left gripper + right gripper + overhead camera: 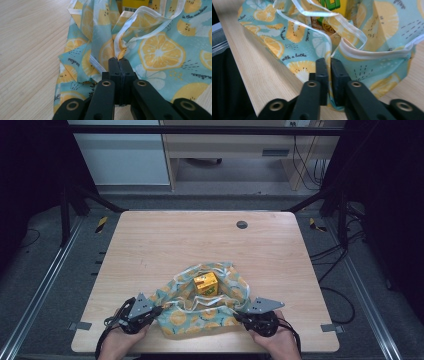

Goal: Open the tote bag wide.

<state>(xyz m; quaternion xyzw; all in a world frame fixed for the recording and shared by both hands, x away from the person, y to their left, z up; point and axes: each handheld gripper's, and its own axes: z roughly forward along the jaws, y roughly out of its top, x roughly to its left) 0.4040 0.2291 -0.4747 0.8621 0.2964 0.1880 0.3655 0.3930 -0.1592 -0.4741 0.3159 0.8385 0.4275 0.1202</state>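
**Both grippers pinch the near rim of a lemon-print bag**

A cloth bag (202, 302) printed with lemon slices on pale blue lies near the front edge of the wooden table (165, 245), roughly at its middle. Its mouth is open upward, and a yellow carton (206, 283) stands inside it, its top visible above the fabric.

The left gripper (159, 310) meets the bag's near-left corner. In the left gripper view its fingers (114, 68) are pressed together on a fold of the fabric beside the white-trimmed rim (130, 23).

The right gripper (239, 314) meets the near-right corner. In the right gripper view its fingers (339, 75) stand close together with a thin layer of the cloth caught between them, just below the trimmed edge. The carton's yellow and green face (334, 6) shows beyond, inside the bag.

A hand holds each gripper at the table's front edge.
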